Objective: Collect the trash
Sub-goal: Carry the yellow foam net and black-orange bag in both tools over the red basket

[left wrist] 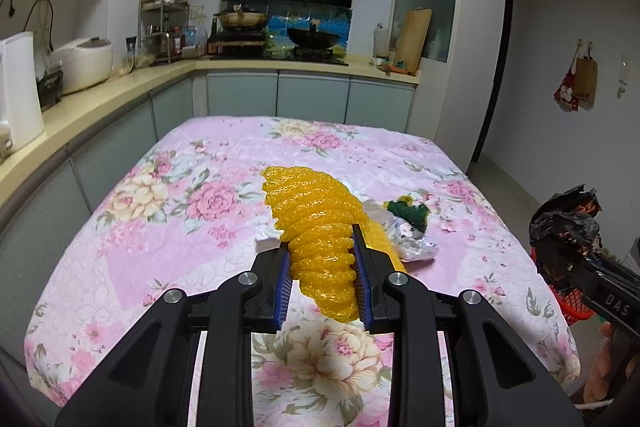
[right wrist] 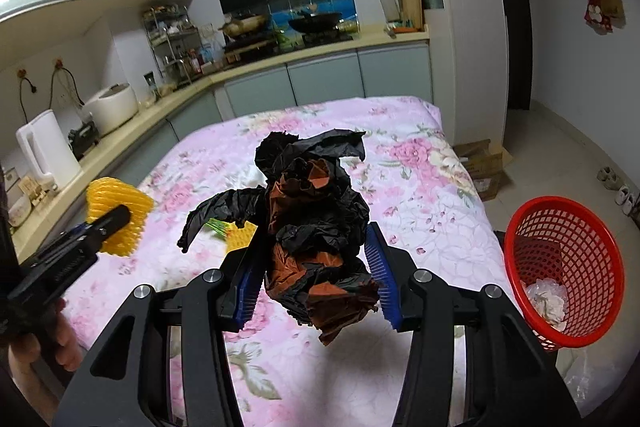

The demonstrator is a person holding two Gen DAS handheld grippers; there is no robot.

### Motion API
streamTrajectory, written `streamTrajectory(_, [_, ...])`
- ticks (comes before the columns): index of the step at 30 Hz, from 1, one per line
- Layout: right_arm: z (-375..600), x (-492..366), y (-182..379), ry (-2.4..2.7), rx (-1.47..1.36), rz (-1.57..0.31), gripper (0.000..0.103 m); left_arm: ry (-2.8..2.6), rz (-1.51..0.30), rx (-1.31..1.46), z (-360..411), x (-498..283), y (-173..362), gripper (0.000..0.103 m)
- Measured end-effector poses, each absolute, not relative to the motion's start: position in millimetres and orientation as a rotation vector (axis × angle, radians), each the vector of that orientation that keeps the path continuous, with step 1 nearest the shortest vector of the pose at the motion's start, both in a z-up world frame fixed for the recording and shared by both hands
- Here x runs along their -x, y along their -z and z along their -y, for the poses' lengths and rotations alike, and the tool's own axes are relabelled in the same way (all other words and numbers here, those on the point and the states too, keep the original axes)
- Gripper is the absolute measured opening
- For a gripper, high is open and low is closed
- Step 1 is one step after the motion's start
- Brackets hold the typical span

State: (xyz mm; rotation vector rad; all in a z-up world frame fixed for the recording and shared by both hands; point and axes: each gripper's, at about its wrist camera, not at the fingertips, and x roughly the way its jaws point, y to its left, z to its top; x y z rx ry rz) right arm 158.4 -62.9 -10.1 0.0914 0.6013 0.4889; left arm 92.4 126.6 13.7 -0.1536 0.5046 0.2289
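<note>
My left gripper [left wrist: 320, 241] is shut on a yellow foam fruit net [left wrist: 316, 223] and holds it above the floral tablecloth [left wrist: 180, 227]; the net also shows in the right wrist view [right wrist: 116, 207]. My right gripper [right wrist: 312, 235] is shut on a crumpled black and brown plastic bag [right wrist: 316, 219], held above the table; the bag also shows at the right edge of the left wrist view [left wrist: 568, 223]. A crumpled silver wrapper with a green tuft [left wrist: 408, 227] lies on the table behind the net. A red mesh basket [right wrist: 560, 267] stands right of the table with white trash in it.
A kitchen counter [left wrist: 120, 95] runs along the left and back with a white kettle [left wrist: 16, 95], a rice cooker [left wrist: 84, 63] and a stove with a wok [left wrist: 316, 39]. Cardboard boxes [right wrist: 480, 163] lie on the floor at the far right.
</note>
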Motion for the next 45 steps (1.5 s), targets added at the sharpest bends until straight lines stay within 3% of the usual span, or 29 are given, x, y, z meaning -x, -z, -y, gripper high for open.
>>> streamTrajectory(18, [95.3, -130.0, -20.3, -0.475, -0.141, -0.500, 0.047, -0.182, -0.411, 0.055, -79.8, -81.8, -51.3, 0.025])
streamTrajectory(45, [167.1, -129.1, -19.7, -0.295, -0.208, -0.485, 0.047, 0.016, -0.423, -0.016, 7.7, -123.2, -48.8, 0.025])
